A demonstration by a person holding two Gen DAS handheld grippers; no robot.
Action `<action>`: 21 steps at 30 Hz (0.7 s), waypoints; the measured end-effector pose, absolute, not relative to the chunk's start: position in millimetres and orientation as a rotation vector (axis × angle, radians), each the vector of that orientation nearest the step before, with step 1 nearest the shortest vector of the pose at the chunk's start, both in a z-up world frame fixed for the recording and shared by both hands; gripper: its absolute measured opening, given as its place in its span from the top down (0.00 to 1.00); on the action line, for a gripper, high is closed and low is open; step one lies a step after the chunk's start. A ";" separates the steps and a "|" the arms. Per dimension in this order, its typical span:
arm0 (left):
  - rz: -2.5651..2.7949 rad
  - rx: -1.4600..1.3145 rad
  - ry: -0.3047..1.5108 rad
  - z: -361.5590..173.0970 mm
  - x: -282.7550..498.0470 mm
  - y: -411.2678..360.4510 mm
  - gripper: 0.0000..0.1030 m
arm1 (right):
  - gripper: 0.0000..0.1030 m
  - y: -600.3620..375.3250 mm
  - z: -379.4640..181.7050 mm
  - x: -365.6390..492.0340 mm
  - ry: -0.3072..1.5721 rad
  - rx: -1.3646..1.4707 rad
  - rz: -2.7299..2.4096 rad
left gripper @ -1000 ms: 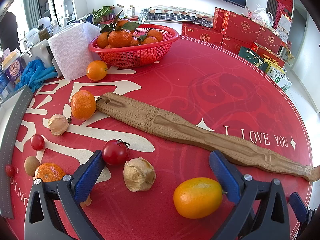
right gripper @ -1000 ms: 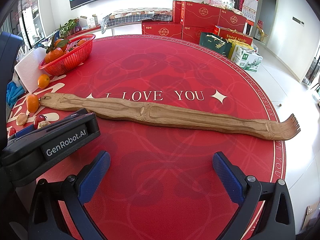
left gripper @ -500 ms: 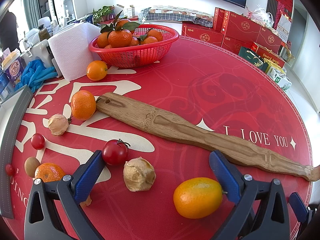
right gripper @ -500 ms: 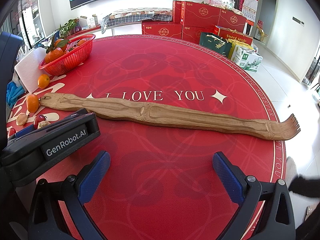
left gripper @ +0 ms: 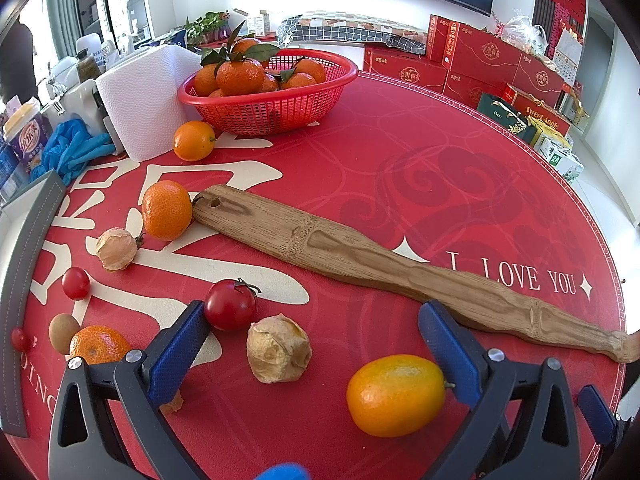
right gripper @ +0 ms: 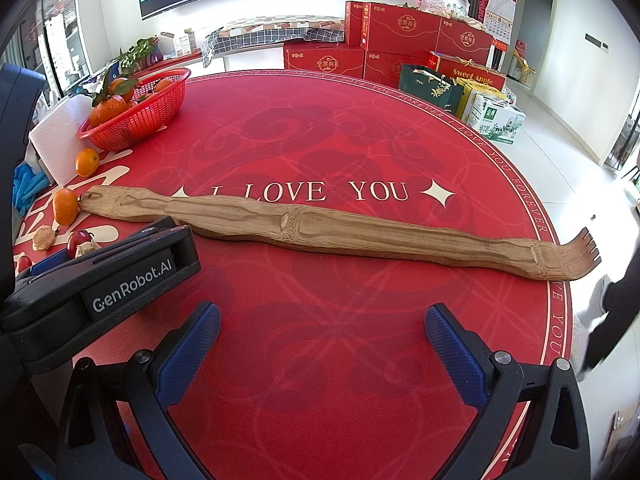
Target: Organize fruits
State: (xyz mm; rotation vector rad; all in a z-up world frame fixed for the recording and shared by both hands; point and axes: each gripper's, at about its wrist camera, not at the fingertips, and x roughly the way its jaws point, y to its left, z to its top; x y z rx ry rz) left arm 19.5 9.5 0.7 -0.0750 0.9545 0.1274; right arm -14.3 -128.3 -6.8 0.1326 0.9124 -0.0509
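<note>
My left gripper (left gripper: 316, 344) is open and empty, low over the red mat. Between its fingers lie a papery husked fruit (left gripper: 279, 349) and a kumquat (left gripper: 394, 394). A cherry tomato (left gripper: 229, 304) touches the left fingertip. Further left lie a mandarin (left gripper: 166, 210), a second husked fruit (left gripper: 117, 249), a small tomato (left gripper: 75, 283), a brown longan (left gripper: 63, 333) and another mandarin (left gripper: 98, 345). A red basket (left gripper: 276, 110) of mandarins stands at the back, a kumquat (left gripper: 193, 141) before it. My right gripper (right gripper: 322, 328) is open and empty over bare mat, with the left gripper's body (right gripper: 100, 280) at its left.
A long wooden back scratcher (left gripper: 400, 268) lies diagonally across the mat; it also shows in the right wrist view (right gripper: 340, 234). A paper towel roll (left gripper: 140, 100) and blue gloves (left gripper: 72, 152) are at the back left. Red gift boxes (right gripper: 400, 44) stand beyond the table.
Neither gripper nor any fruit has moved. A dark shape has come into the right edge of the right wrist view.
</note>
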 end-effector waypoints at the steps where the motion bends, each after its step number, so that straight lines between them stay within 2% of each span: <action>1: 0.127 -0.075 0.955 0.7 19.6 9.5 0.00 | 0.00 -128.5 -6.7 -14.2 0.913 0.133 -0.050; 6: 0.063 -0.031 0.982 6.6 7.3 13.7 0.00 | 0.00 -128.3 -6.6 -14.1 0.913 0.132 -0.049; 10: -0.015 -0.012 0.909 28.7 -30.0 35.6 0.00 | 0.00 -128.5 -7.0 -15.9 0.915 0.116 -0.020; 15: 0.015 -0.046 0.874 37.5 -72.5 103.9 0.00 | 0.00 -126.4 -6.5 -21.5 0.937 0.113 -0.012; 21: 0.126 -0.067 0.910 19.5 -75.9 162.6 0.00 | 0.00 -95.3 -3.2 -28.1 0.926 0.083 0.035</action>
